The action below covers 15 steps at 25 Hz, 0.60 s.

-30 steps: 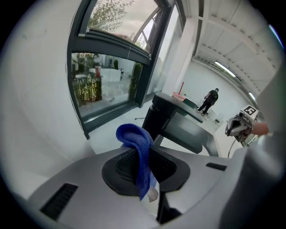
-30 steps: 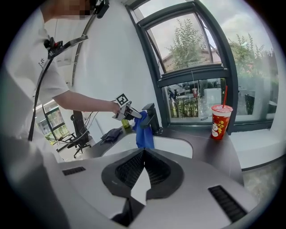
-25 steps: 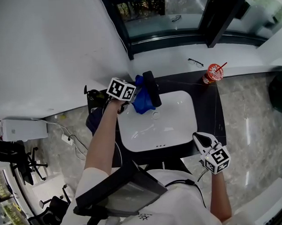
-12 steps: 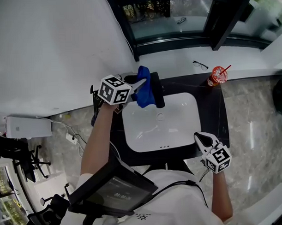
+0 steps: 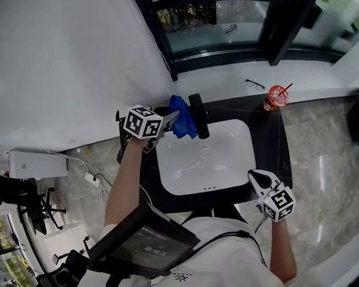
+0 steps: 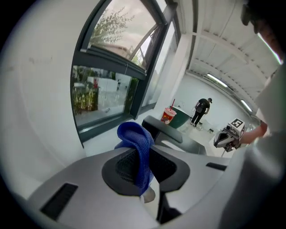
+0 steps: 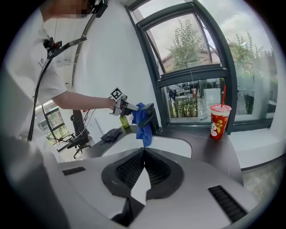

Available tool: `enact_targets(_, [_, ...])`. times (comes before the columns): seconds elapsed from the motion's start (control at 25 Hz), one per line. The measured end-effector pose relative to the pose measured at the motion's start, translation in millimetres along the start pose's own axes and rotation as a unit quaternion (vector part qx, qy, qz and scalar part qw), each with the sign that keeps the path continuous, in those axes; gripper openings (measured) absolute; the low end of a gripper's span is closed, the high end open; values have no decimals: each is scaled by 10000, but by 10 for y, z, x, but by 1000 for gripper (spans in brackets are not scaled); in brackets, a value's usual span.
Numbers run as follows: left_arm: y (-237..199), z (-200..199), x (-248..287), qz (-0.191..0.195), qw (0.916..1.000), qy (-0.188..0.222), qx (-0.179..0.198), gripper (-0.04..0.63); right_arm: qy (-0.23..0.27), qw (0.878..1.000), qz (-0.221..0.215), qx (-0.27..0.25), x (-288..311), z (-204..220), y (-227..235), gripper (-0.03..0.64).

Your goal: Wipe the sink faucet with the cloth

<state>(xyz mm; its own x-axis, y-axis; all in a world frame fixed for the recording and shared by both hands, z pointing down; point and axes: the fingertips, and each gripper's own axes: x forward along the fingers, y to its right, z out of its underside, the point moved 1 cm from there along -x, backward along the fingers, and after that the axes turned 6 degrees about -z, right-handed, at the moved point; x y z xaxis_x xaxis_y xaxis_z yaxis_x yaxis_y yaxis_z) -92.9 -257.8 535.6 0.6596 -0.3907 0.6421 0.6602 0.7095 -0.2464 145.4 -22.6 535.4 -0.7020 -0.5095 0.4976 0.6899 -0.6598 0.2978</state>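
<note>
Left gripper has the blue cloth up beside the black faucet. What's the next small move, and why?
Probably shift the left gripper sideways so the blue woven cloth lies over the flat black faucet, then draw it along the spout. The jaws are clamped on the cloth, and it hangs at the faucet's side, not over its top.

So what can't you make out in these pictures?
- Head view: cloth hides the faucet base; contact unclear.
- Left gripper view: the left hand-held gripper and cloth block most of the sink.
- Right gripper view: dark heap beside the sink, too small to identify.
</note>
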Motion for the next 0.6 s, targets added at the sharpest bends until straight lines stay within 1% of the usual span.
enact_targets(0.12, [-88, 310, 293, 18, 9985, -388, -397, 47, -40, 10000, 62, 41, -29, 51, 4, 3])
enact_targets(0.2, [-147, 430, 471, 13, 9965, -536, -647, 47, -63, 9999, 109, 77, -46, 72, 7, 3])
enact_targets(0.28, [-156, 470, 620, 67, 9949, -637, -784, 47, -91, 9997, 173, 120, -85, 97, 19, 3])
enact_targets(0.36, [-129, 471, 738, 140, 9939, -747, -800, 47, -122, 9995, 242, 169, -134, 133, 42, 3])
enact_targets(0.44, [-125, 453, 803, 142, 9940, -815, -717, 47, -154, 9993, 287, 199, -160, 167, 59, 3])
enact_targets(0.52, [-122, 414, 789, 158, 9950, -760, -626, 47, -164, 9992, 290, 215, -160, 185, 60, 3])
enact_targets(0.6, [-108, 336, 701, 186, 9966, -561, -567, 47, -151, 9993, 251, 212, -141, 180, 54, 3])
